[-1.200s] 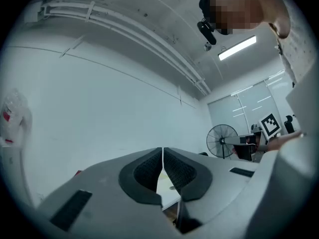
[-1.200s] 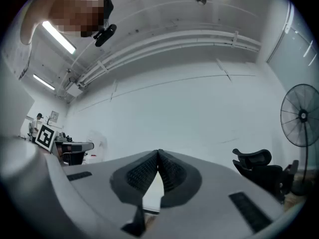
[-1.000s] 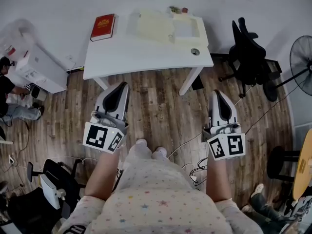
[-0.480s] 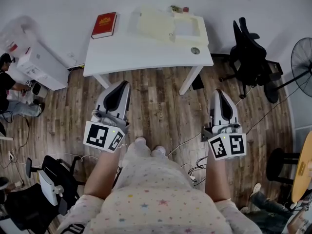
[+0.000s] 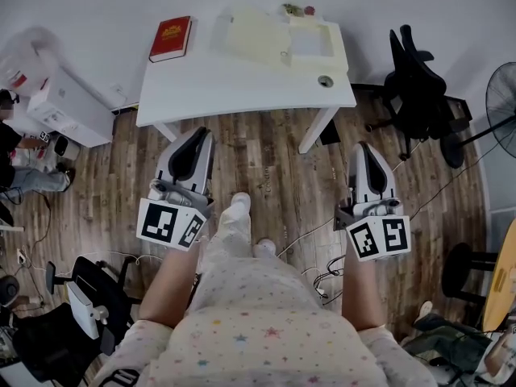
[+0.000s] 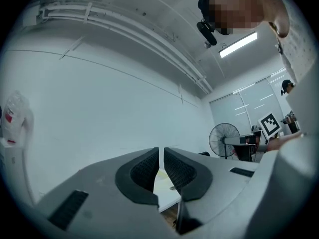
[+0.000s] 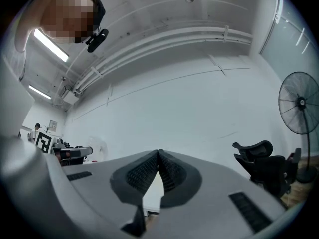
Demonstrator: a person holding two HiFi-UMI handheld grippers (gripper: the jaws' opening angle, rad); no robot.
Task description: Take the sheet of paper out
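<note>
**Item 1, left gripper [image 5: 201, 134].** I read its ribbed dark pads [image 6: 144, 171] as pressed together with only a hairline slit between them. Nothing is held.

**Item 2, right gripper [image 5: 360, 145].** Its pads meet at the tips in the same way and it is empty. Both grippers point roughly level towards the table, over bare wooden floor.

**Item 3, pale cream flat folder or sleeve [image 5: 258, 37].** It lies ahead of and beyond both sets of fingers, well apart from them, on the far half of the white rectangular table [image 5: 201, 95]. A whiter rectangular panel [image 5: 310, 45] adjoins it on the right. I cannot tell the sheet of paper apart from its holder at this range. The long axis runs across my view, along the table's far edge. It sits between the two grippers' lines of aim. I judge the cream part a shade nearer the left hand and the white panel nearer the right.

**Item 4, writing.**
- The red hardback book [image 5: 170, 39], beyond and left of the left fingers, carries a gold cover mark I cannot read.
- The marker cubes bear only black-and-white square patterns.
- I can read no brand anywhere.
</note>
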